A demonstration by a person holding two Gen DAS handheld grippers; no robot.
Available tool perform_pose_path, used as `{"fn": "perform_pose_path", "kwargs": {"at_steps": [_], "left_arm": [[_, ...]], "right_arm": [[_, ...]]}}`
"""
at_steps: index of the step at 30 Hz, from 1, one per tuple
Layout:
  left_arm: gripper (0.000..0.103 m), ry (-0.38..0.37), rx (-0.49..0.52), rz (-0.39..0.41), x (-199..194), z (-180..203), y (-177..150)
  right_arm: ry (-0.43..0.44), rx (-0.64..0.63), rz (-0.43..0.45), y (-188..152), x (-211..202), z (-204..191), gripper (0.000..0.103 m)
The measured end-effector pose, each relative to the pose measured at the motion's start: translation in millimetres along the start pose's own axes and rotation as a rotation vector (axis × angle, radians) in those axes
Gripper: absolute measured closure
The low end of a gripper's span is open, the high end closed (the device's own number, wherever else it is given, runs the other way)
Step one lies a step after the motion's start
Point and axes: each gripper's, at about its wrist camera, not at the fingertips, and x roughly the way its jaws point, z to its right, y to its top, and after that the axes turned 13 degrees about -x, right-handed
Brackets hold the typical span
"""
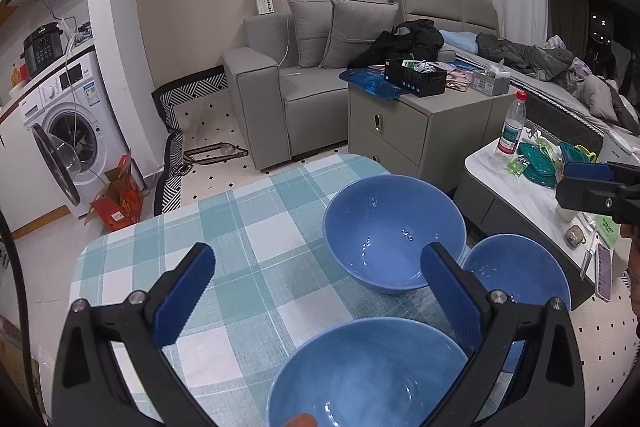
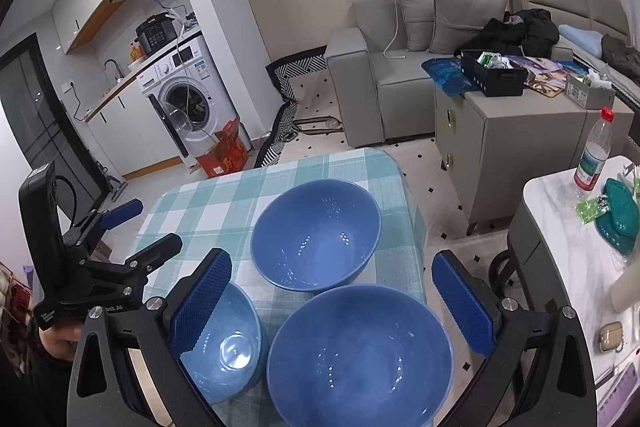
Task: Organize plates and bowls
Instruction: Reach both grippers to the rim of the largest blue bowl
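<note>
Three blue bowls stand empty on a table with a teal checked cloth (image 1: 240, 235). In the left wrist view the far bowl (image 1: 394, 235) is past my right fingertip, a second bowl (image 1: 516, 275) sits at the table's right edge, and the nearest bowl (image 1: 368, 375) lies low between my fingers. My left gripper (image 1: 316, 267) hangs open above the cloth, holding nothing. In the right wrist view my right gripper (image 2: 332, 267) is open over the near bowl (image 2: 360, 355), with the far bowl (image 2: 316, 235) ahead and a smaller-looking bowl (image 2: 228, 347) behind its left finger. The left gripper (image 2: 156, 223) shows at the left.
A marble-topped side table (image 2: 560, 211) to the right carries a water bottle (image 2: 594, 151) and teal lids (image 2: 620, 215). Beyond the table stand a grey cabinet (image 1: 400, 123) and a grey sofa (image 1: 280, 87). A washing machine (image 1: 68, 123) and a red box (image 1: 120, 195) are at the far left.
</note>
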Motion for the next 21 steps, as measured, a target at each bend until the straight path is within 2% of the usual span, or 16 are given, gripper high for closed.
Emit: {"fn": "perform_pose_path", "kwargs": {"at_steps": [21], "left_arm": [[0.000,-0.001,-0.043,-0.081,56.7,-20.2,7.2]], "right_arm": [[-0.008,0.027,-0.135,3.6,85.7,17.0,0.001]]}}
